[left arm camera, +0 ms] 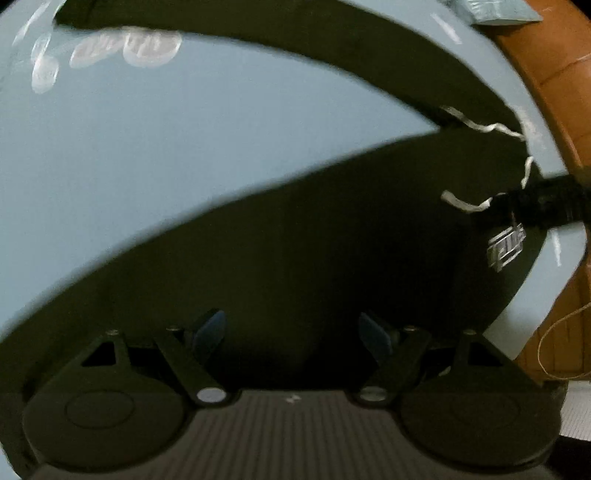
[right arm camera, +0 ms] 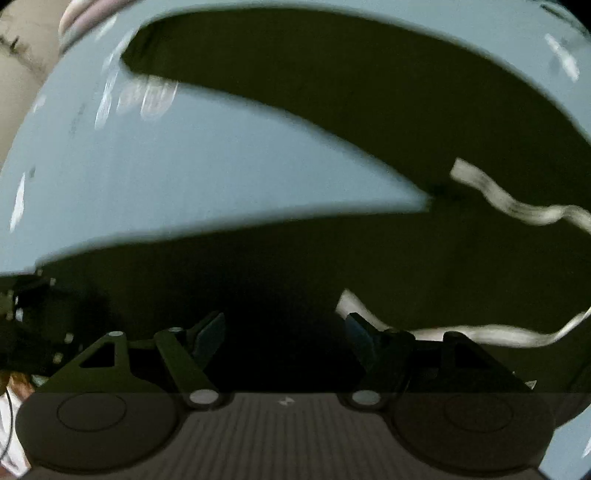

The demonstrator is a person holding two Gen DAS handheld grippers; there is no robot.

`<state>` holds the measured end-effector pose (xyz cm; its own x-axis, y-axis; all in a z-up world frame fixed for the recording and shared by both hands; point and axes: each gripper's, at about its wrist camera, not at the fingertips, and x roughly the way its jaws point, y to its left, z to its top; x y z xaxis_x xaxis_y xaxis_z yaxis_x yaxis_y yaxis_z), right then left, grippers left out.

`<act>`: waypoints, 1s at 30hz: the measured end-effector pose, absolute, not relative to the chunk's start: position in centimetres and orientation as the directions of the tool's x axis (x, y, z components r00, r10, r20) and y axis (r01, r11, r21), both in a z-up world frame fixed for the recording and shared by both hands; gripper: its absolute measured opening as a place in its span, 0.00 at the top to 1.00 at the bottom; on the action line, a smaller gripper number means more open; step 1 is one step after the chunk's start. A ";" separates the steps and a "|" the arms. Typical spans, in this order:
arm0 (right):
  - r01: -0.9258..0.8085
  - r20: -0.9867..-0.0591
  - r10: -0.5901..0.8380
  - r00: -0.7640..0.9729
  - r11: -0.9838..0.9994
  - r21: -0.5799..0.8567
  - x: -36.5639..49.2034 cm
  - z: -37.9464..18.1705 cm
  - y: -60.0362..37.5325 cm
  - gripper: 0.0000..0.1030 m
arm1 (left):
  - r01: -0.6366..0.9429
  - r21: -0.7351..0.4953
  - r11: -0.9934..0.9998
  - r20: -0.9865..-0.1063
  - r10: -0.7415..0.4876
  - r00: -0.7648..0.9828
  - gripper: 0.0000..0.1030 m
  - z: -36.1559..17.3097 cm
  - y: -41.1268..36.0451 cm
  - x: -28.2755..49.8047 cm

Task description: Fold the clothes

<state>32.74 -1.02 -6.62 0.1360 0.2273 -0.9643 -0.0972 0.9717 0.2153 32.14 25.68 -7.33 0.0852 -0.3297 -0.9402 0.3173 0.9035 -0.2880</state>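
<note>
A dark olive pair of trousers lies spread on the light blue table, its two legs forming a V. A white drawstring trails from the waist, near a white logo. My left gripper hovers open over the nearer leg with nothing between its fingers. In the right wrist view the same trousers fill the frame, and my right gripper stands open over the dark cloth, its right finger beside the drawstring. Both views are blurred.
An orange-brown surface lies beyond the table's right edge, with a thin tan cord over it. A pale teal cloth lies at the far edge. A black device shows at the left of the right wrist view.
</note>
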 end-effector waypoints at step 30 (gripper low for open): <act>-0.238 -0.934 0.233 0.269 0.956 0.170 23.2 -8.2 11.6 0.18 | 0.013 -0.127 0.992 -0.944 -0.125 0.304 0.23 -8.2 42.1 30.6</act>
